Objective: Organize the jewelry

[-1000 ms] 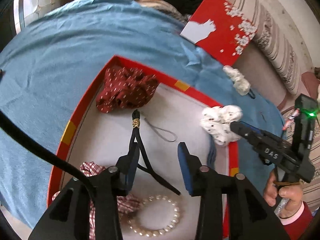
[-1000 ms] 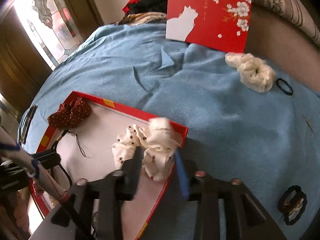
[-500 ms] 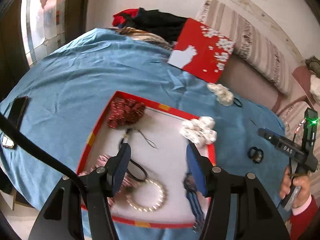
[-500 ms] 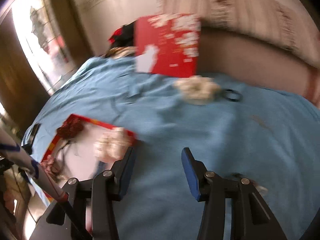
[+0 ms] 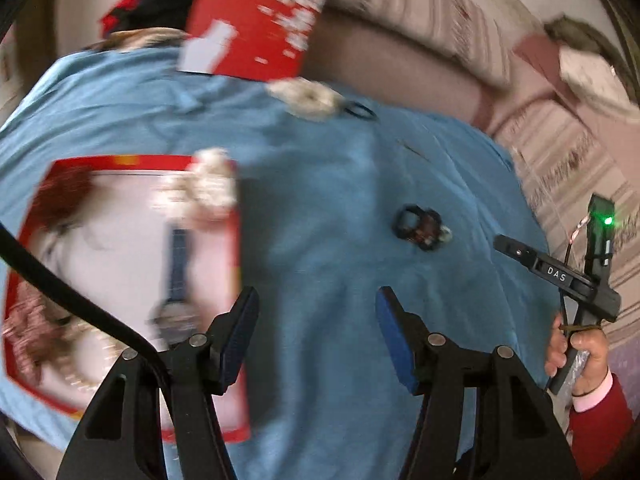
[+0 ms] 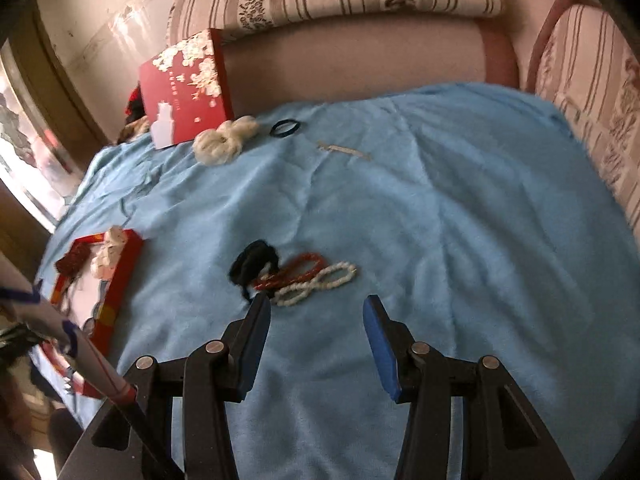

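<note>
A tangle of red and white bead bracelets (image 6: 308,278) with a black hair tie (image 6: 252,262) is lying on the blue blanket (image 6: 440,220), well apart from the red tray (image 6: 120,276). Just short of it, the right gripper (image 6: 316,344) is hanging spread and empty; the left gripper (image 5: 316,336) is likewise spread. Risk: pinching one strand could be dragging the others along, or snagging blanket.

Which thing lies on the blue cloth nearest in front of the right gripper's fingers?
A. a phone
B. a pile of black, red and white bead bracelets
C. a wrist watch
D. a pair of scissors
B: the pile of bracelets lies on the blue cloth just ahead of the open right gripper; nothing is between its fingers.
</note>
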The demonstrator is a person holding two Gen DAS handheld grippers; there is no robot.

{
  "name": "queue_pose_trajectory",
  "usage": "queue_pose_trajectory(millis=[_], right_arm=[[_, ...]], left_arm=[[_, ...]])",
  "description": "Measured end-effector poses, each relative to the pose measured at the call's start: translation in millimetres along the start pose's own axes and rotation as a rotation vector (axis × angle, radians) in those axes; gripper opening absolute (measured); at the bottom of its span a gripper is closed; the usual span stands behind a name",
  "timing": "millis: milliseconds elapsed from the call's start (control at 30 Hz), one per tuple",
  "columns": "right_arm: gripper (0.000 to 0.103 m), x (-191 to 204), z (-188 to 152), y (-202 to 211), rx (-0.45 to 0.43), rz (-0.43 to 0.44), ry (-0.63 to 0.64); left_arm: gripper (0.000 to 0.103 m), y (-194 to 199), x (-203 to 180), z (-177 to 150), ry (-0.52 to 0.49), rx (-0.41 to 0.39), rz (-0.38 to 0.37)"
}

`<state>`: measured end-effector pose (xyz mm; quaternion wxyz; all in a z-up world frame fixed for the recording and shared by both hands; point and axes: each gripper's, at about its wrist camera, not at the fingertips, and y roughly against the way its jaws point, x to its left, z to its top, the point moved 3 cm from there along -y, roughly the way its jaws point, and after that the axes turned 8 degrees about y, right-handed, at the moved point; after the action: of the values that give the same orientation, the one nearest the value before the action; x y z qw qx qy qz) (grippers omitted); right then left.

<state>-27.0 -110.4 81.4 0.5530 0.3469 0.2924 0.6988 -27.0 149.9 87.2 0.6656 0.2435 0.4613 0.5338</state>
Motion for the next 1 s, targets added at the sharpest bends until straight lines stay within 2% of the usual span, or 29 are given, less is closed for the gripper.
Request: queue_pose_trajectory(millis=[133, 300, 333, 367, 400, 533, 767, 867, 1000], right_arm=[[0.052, 12, 3, -17, -0.009, 0.099, -0.009], [0.052, 27, 11, -50, 0.003, 0.169, -0.03], [0.045, 28, 13, -57, 0.012, 0.17, -0.034], [0.032, 26, 13, -64, 0.02, 0.168, -0.044], [0.006, 22, 13, -69, 0.035, 0.176, -0.058], [0.006, -12, 6, -53, 0.003, 0.114, -0.113], [0.006, -101, -32, 37, -0.065, -0.024, -0.182], [0.006, -128, -50, 63, -0.067, -0.054, -0.215], [0.006, -138, -65, 80, -0.076, -0.049, -0.236]], left_arm=[[0.059, -43, -25, 4, 0.006, 0.038, -0.008], [0.059, -83, -26, 16, 0.075, 0.081, -0.006], [0.059, -90, -26, 19, 0.09, 0.088, -0.009], [0.059, -93, -25, 20, 0.097, 0.091, -0.009], [0.059, -97, -25, 23, 0.102, 0.095, -0.009], [0.059, -107, -34, 30, 0.088, 0.1, -0.012], [0.059, -130, -56, 34, 0.035, 0.13, -0.016], [0.059, -143, -73, 36, 0.001, 0.145, -0.025], [0.059, -166, -95, 41, -0.044, 0.18, -0.029]])
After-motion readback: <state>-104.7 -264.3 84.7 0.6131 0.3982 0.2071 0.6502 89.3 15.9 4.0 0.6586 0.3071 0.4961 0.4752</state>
